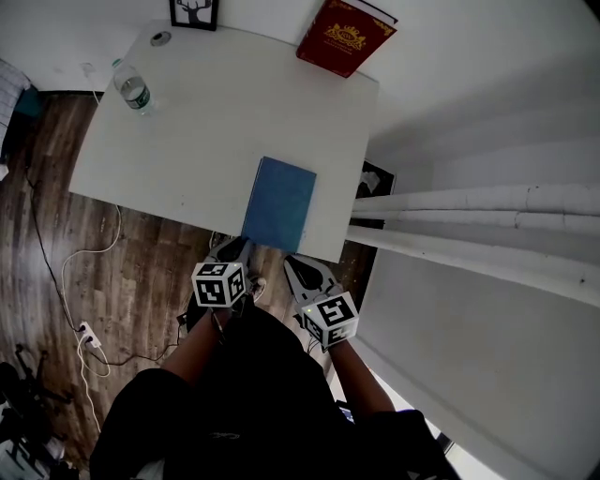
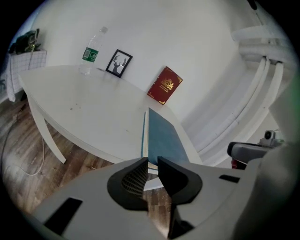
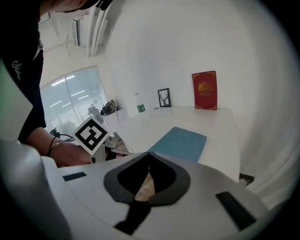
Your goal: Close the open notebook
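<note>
A blue notebook [image 1: 279,204] lies closed and flat on the white table [image 1: 187,131], its near end at the front edge. It also shows in the left gripper view [image 2: 165,138] and in the right gripper view [image 3: 182,143]. My left gripper [image 1: 234,249] hangs just off the table's front edge, short of the notebook's near left corner. Its jaws [image 2: 153,167] stand a narrow gap apart with nothing between them. My right gripper [image 1: 298,268] is below the notebook's near right corner, off the table, shut and empty [image 3: 149,157].
A red book [image 1: 345,36] leans against the wall at the table's far right corner. A framed deer picture [image 1: 194,13] and a water bottle [image 1: 133,89] stand at the far left. Cables and a power strip [image 1: 86,335] lie on the wooden floor. White curtains [image 1: 487,216] hang at the right.
</note>
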Action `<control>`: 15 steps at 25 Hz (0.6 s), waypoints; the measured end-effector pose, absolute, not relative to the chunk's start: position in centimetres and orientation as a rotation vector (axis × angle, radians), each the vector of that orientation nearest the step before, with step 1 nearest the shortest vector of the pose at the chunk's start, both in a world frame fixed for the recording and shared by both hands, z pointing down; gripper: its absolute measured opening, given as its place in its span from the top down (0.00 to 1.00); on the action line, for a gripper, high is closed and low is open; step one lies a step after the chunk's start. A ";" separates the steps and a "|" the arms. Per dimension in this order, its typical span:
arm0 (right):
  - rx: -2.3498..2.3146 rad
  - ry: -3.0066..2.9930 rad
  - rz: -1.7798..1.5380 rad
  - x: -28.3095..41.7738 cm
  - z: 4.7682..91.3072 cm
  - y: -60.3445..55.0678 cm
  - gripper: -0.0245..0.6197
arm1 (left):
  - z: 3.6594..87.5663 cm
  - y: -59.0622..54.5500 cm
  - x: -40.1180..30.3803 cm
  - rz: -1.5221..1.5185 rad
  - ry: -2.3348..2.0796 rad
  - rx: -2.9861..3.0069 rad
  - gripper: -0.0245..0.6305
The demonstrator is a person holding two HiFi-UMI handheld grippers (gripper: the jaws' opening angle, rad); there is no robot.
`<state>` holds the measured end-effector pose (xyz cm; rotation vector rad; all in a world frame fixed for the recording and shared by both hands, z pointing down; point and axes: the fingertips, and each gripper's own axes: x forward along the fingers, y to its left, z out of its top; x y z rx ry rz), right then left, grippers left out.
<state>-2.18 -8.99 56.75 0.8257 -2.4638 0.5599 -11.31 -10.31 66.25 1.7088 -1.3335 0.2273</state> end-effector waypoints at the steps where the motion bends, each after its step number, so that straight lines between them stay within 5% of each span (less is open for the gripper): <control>1: 0.828 -2.468 0.558 -2.0 56.6 -8.6 0.93 | 66.4 -10.0 -11.7 0.261 -1.363 1.711 0.87; 7: 0.860 -2.521 0.544 -1.7 55.7 -5.8 0.93 | 65.7 -7.8 -14.0 0.370 -1.487 1.718 0.96; 15: 1.011 -2.607 0.529 -1.9 53.5 -4.0 0.93 | 58.2 -6.0 -12.0 0.443 -1.528 2.030 0.96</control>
